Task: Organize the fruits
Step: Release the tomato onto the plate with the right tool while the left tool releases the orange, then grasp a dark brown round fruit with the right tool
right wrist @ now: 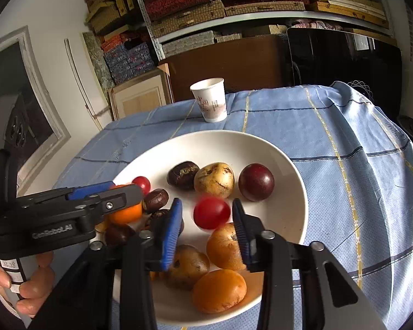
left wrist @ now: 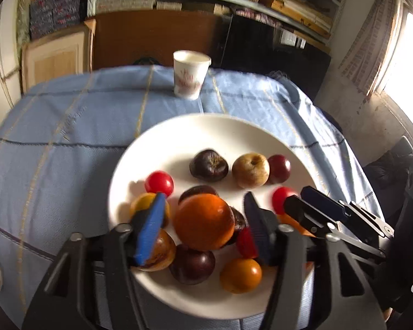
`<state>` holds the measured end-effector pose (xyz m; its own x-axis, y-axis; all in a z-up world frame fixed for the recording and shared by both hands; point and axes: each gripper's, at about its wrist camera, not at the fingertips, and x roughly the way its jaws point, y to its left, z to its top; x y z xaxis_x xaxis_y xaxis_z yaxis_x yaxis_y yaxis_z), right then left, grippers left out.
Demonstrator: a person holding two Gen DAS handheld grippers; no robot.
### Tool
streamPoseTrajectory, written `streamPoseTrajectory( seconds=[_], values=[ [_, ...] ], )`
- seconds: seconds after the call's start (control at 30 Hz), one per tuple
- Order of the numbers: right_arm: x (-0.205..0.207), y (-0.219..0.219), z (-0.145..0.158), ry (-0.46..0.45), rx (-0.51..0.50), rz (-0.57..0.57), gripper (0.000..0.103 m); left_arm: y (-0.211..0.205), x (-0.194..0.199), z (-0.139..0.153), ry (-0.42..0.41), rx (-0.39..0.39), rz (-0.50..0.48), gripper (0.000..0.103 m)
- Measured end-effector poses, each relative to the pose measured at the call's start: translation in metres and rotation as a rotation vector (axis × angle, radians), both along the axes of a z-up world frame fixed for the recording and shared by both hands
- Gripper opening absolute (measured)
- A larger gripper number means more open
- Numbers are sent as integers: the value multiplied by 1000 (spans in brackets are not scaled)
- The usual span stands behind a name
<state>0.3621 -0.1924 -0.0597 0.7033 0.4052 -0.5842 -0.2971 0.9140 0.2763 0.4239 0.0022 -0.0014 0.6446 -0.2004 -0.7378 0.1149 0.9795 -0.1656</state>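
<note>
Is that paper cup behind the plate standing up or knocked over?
Upright. The paper cup stands on its base on the blue tablecloth, rim facing up, beyond the white plate.

Fruit crowds the plate [right wrist: 283, 151] (far rim bare); paper cup [right wrist: 210, 99] stands beyond on open cloth.

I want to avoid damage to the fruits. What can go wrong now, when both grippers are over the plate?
1. Both grippers are open, close together over the white plate. The left gripper and right gripper could collide.
2. The right gripper frames a small red tomato; closing hard may crush it or squirt it away.
3. The orange fruit sits atop other fruits, so a nudge may send it rolling.
</note>
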Motion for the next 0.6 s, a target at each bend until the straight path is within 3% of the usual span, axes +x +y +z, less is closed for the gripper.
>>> streamPoseTrajectory(
  seconds=[0.1, 0.17, 0.2, 0.33, 0.6],
  values=[
    [-13, -5, 9, -19, 18, 0, 39, -1, -23, 16, -62, 22, -3, 70],
    [-24, -8, 13, -28, 29, 7, 44, 0, -43, 24, -99, 42, 12, 84],
    [-32, -8, 15, -34, 31, 11, 45, 0, -51, 26, -114, 58, 22, 86],
    [-61, -5, 16, -56, 3, 31, 54, 0, -88, 26, -155, 134, 58, 87],
    [-99, 8, -8, -2, -19, 81, 56, 16, -135, 0, -111, 136, 120, 92]
  ],
)
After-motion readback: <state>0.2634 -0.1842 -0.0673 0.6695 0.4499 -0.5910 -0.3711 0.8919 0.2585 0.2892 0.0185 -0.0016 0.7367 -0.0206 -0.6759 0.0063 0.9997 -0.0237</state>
